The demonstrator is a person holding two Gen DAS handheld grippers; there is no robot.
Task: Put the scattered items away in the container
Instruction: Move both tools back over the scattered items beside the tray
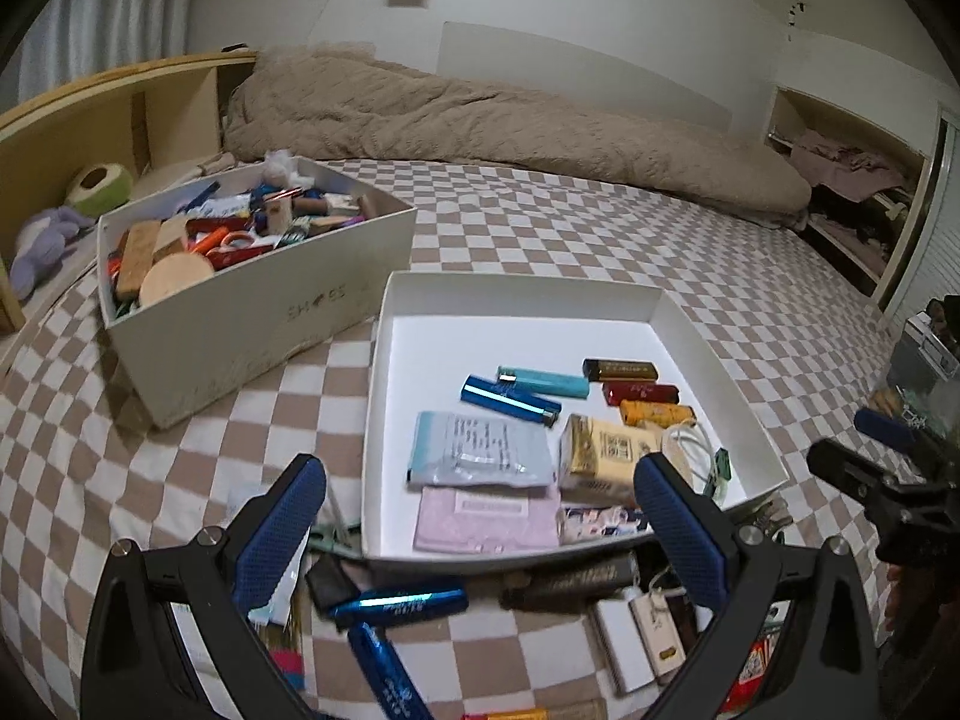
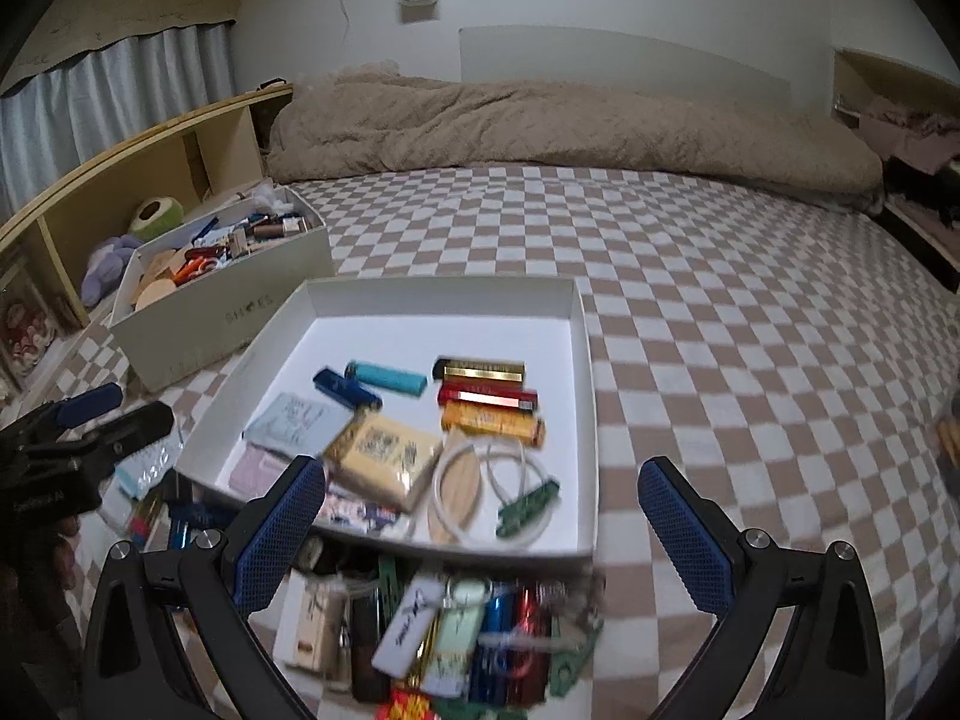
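Observation:
A shallow white tray (image 1: 522, 291) (image 2: 585, 372) lies on the checkered bed. It holds several lighters (image 1: 510, 401) (image 2: 384, 377), packets (image 1: 480, 450), a yellow pack (image 2: 384, 450), a white cable (image 2: 474, 480) and a green clip (image 2: 528, 504). Scattered items lie on the bed in front of the tray: blue lighters (image 1: 399, 600), a white box (image 1: 621, 645), and a heap of lighters and tags (image 2: 456, 630). My left gripper (image 1: 480, 534) is open and empty above these. My right gripper (image 2: 480, 534) is open and empty over the tray's near edge and the heap.
A deeper white shoe box (image 1: 258, 324) (image 2: 222, 312) full of odds and ends stands left of the tray. A beige blanket (image 1: 480, 120) lies along the far wall. A wooden shelf (image 1: 90, 120) with plush toys runs along the left.

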